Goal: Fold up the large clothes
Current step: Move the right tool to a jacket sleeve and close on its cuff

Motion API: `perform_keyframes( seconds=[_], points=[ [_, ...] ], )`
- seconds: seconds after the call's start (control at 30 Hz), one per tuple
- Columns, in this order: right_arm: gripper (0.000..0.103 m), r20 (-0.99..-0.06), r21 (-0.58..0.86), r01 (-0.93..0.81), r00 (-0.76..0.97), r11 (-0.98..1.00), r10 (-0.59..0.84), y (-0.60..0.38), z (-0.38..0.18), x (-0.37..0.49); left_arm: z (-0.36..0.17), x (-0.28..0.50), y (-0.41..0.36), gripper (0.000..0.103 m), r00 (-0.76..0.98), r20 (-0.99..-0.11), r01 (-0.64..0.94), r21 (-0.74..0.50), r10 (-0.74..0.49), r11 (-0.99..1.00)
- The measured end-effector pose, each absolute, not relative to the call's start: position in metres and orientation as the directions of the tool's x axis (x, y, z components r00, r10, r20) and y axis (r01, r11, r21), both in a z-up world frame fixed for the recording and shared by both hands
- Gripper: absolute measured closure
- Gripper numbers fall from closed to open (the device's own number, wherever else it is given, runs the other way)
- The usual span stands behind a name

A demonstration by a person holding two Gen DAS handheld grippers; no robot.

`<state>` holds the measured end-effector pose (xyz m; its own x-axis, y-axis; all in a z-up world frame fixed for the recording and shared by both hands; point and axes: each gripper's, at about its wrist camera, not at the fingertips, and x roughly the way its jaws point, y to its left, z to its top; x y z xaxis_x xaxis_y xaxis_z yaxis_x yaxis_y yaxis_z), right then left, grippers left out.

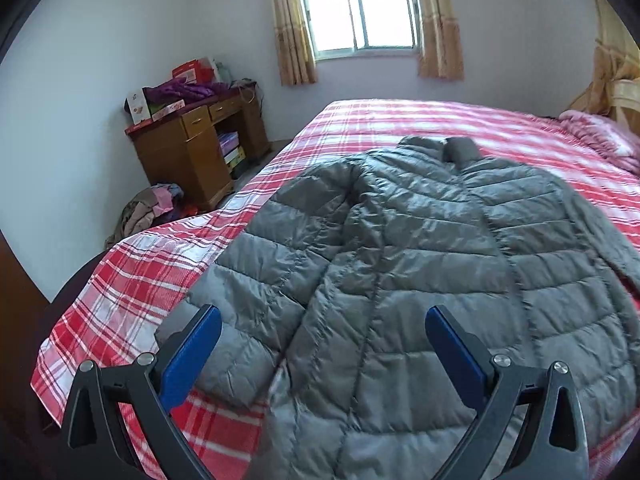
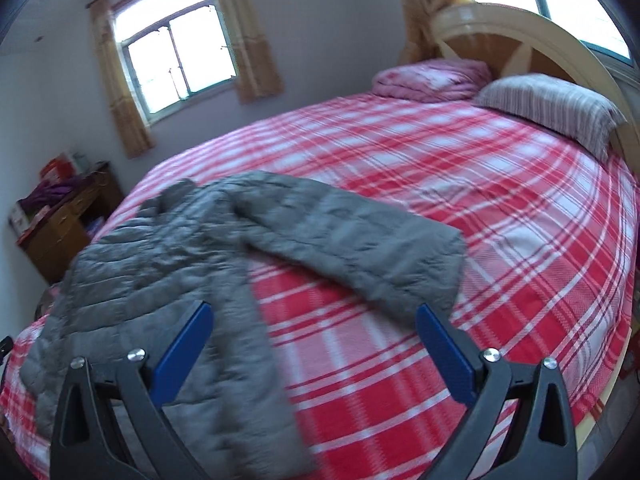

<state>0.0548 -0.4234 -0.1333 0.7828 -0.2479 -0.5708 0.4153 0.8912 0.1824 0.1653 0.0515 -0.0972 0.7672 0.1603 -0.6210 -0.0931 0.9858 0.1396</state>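
While the coat (image 1: 420, 248) lies flat on the bed (image 2: 460, 168), sleeve (image 2: 352, 248) out at 3 o'clock, no fold looks made; my left tongs (image 1: 322, 326) and right tongs (image 2: 310, 322) hang wide apart, holding nothing

— What's the room like?
— Pale walls (image 1: 100, 60); daylight through a barred window (image 1: 358, 8) flanked by tan curtains (image 1: 290, 28).
— Furniture?
— A bed in a red plaid sheet (image 2: 460, 184) with a curved wooden headboard (image 2: 520, 36), a striped pillow (image 2: 552, 108), and a cluttered wooden desk (image 1: 196, 148) in the corner.
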Motion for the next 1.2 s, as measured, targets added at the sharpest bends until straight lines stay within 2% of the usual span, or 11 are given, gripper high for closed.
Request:
perform_keyframes(
  seconds=[0.27, 0.33, 0.43, 0.67, 1.1, 1.2],
  points=[
    [0.006, -0.599, 0.174, 0.545, 0.719, 0.820, -0.352, -0.510, -0.146, 0.061, -0.109, 0.215, 0.091, 0.001, 0.730, -0.619, -0.205, 0.204, 0.289, 0.957],
    [0.006, -0.612, 0.194, 0.570, 0.706, 0.798, -0.356, -0.530, -0.150, 0.062, -0.115, 0.231, 0.106, 0.001, 0.709, -0.623, -0.238, 0.232, 0.332, 0.943],
    [0.014, -0.639, 0.206, 0.606, 0.678, 0.768, -0.364, -0.557, -0.158, 0.065, -0.121, 0.247, 0.131, 0.001, 0.671, -0.628, -0.295, 0.262, 0.395, 0.919],
    [0.015, -0.652, 0.238, 0.634, 0.666, 0.736, -0.362, -0.583, -0.163, 0.058, -0.140, 0.262, 0.181, 0.001, 0.592, -0.635, -0.391, 0.312, 0.496, 0.866],
    [0.016, -0.665, 0.286, 0.595, 0.688, 0.751, -0.292, -0.566, -0.168, 0.074, -0.179, 0.273, 0.223, 0.001, 0.494, -0.692, -0.453, 0.311, 0.526, 0.836],
    [0.035, -0.690, 0.283, 0.561, 0.682, 0.778, -0.241, -0.554, -0.178, 0.089, -0.183, 0.276, 0.224, 0.001, 0.484, -0.704, -0.444, 0.313, 0.519, 0.839]
  ],
)
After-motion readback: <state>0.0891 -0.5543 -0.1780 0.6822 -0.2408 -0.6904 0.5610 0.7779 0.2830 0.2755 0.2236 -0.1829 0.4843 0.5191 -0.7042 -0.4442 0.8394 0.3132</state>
